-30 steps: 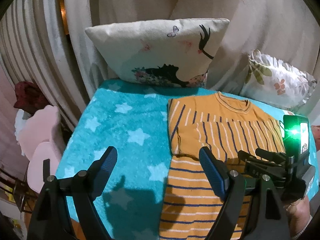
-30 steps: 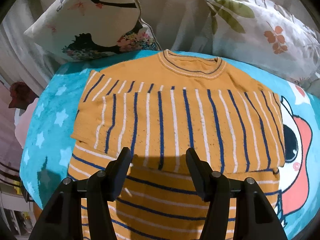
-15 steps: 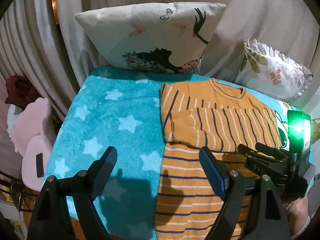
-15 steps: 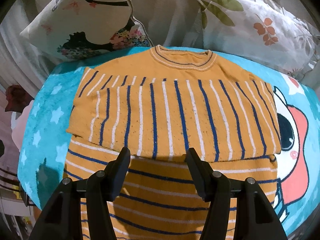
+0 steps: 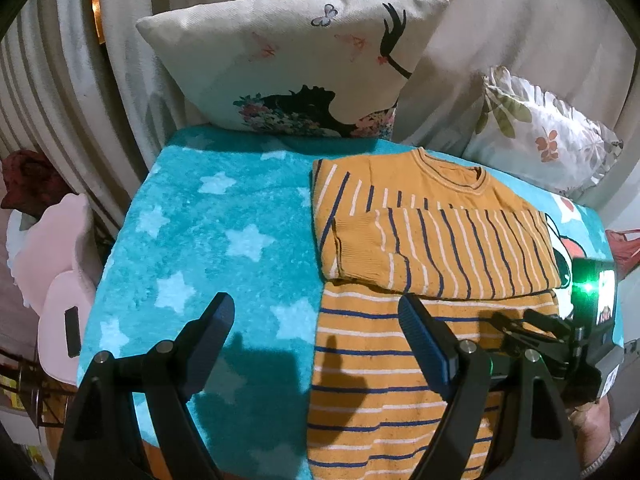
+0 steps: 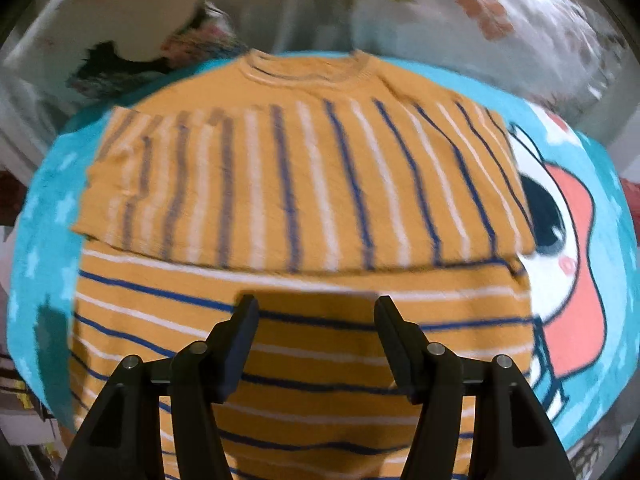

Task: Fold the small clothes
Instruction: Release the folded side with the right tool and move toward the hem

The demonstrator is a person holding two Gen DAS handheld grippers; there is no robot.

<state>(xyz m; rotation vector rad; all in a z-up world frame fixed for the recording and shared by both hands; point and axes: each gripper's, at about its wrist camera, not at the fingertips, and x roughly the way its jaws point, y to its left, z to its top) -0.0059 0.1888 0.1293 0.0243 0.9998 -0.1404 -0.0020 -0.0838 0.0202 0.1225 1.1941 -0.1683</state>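
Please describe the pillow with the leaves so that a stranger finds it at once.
On the turquoise star blanket lies a striped orange sweater. Behind its far right corner leans the leaf pillow: ruffled and white, unlike the smooth cream butterfly pillow to its left.

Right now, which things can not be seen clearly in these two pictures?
- Sweater hem: cut off by the bottom edge in both wrist views.
- Pillows: motion blur smears their prints in the right wrist view.
- Right gripper: in the left wrist view its own body hides its tips.
- Sweater chest: folded sleeves cover it.
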